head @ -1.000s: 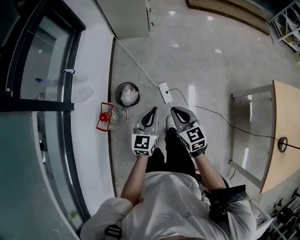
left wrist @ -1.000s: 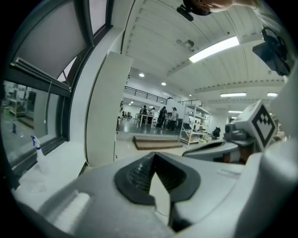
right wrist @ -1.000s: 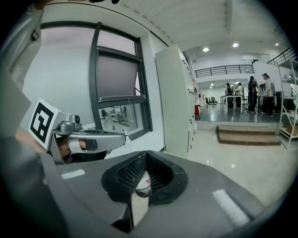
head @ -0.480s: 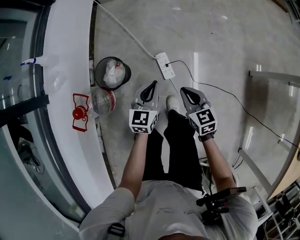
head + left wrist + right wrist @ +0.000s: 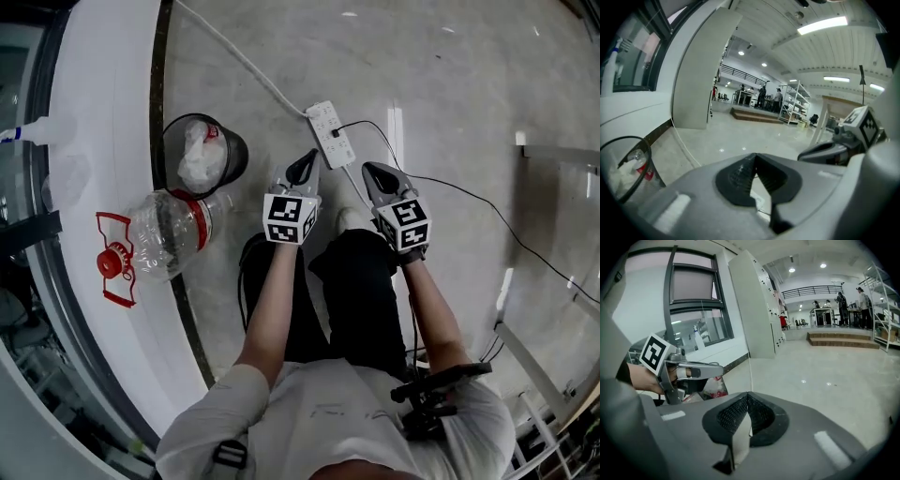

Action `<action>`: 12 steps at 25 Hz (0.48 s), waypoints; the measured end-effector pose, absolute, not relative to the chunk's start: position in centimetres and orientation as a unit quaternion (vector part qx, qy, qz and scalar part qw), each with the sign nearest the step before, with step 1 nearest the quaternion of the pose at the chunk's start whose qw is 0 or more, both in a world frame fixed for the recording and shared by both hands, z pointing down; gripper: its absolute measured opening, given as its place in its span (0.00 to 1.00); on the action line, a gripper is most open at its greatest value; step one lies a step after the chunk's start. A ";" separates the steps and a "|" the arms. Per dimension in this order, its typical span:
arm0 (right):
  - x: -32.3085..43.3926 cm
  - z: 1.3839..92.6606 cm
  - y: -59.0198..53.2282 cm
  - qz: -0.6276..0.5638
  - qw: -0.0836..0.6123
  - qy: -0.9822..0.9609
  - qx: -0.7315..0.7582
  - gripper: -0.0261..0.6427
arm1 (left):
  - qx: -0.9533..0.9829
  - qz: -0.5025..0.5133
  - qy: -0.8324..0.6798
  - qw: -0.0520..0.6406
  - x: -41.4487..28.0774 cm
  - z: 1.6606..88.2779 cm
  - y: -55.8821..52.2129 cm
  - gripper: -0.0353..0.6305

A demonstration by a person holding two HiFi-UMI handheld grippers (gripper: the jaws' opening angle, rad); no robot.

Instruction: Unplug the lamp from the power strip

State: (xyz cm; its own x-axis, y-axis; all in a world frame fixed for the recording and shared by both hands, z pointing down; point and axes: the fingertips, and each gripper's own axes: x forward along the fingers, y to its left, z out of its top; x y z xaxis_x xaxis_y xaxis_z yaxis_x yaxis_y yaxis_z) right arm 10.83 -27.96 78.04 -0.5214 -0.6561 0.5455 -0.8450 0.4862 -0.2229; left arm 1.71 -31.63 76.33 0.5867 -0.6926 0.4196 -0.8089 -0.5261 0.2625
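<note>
Closest to me are my own knees [image 5: 349, 281] in dark trousers, with a white shoe [image 5: 353, 218] showing just past them. Both arms reach forward over them. The left tool [image 5: 307, 161] has its tips pressed together and nothing between them. The right tool [image 5: 371, 172] is shut the same way and is also empty. The two sit side by side, near each other but apart, both aimed forward and tipped down at the floor [image 5: 450, 103].

Just beyond the tips, at 12 o'clock and between the two, the white power strip [image 5: 328, 131] lies flat on the floor. Neither tool touches it. The lamp's black plug [image 5: 335, 132] sits in the strip's right side, and its thin black cord [image 5: 469, 195] loops away across the floor toward 4 o'clock. The strip's own white cable [image 5: 246, 64] runs off toward 11 o'clock.

At 10 o'clock from the left tool stands a round black bin [image 5: 225, 141] with crumpled white stuff inside, close against a white ledge [image 5: 103, 103]. At 8 o'clock a clear bottle [image 5: 169, 234] with a red cap lies on its side at that ledge's edge.
</note>
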 end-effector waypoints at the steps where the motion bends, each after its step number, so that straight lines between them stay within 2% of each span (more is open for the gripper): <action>1: 10.8 79.6 -28.5 0.237 0.203 -0.838 0.448 0.05 | 0.864 0.136 -0.433 0.218 1.5 77.7 -31.9 0.06; 5: 10.3 84.4 -30.9 0.234 0.212 -0.840 0.441 0.05 | 0.860 0.142 -0.439 0.220 0.0 82.1 -33.8 0.06; 12: 8.7 90.2 -32.7 0.241 0.241 -0.846 0.410 0.05 | 0.847 0.162 -0.431 0.266 -0.3 88.8 -33.9 0.06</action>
